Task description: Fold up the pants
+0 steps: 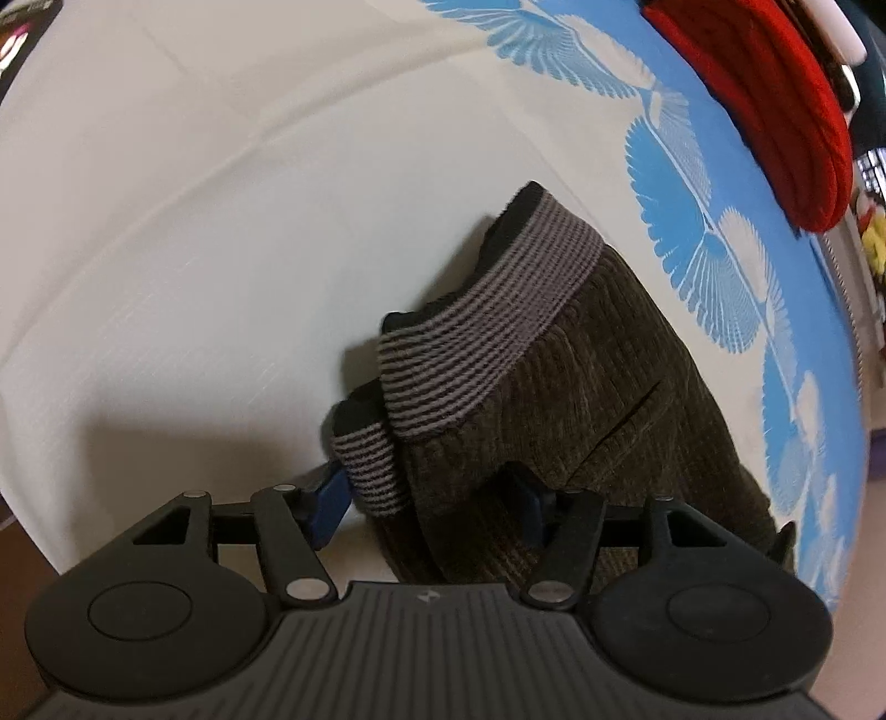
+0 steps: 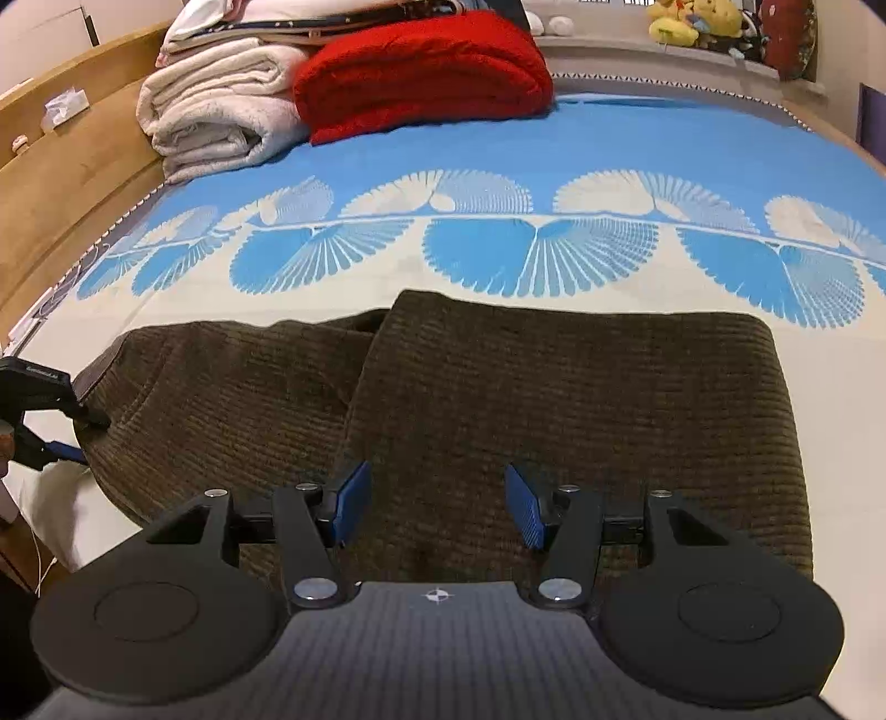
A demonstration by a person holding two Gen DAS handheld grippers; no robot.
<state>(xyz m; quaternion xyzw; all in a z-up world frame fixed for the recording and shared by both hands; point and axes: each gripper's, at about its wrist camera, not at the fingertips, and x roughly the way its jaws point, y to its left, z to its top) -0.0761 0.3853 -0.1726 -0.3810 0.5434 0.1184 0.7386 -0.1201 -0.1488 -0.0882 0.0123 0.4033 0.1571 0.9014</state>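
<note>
Dark brown corduroy pants (image 2: 554, 399) lie folded across the bed, one layer lapped over the other. Their grey-and-black striped cuffs (image 1: 465, 343) lie stacked at one end on the white part of the sheet. My left gripper (image 1: 432, 504) points down at that end with its jaws wide apart. The lower cuff (image 1: 368, 471) and some fabric lie between its blue pads (image 1: 332, 501), which do not press on them. The same gripper shows at the pants' left end in the right wrist view (image 2: 44, 421). My right gripper (image 2: 437, 509) stands open just over the near edge of the pants.
The bedsheet (image 2: 609, 144) is blue and white with a fan pattern. A folded red blanket (image 2: 421, 72) and a folded white blanket (image 2: 216, 105) sit at the far side. A wooden bed frame (image 2: 66, 166) runs along the left. Plush toys (image 2: 692, 22) sit on a far ledge.
</note>
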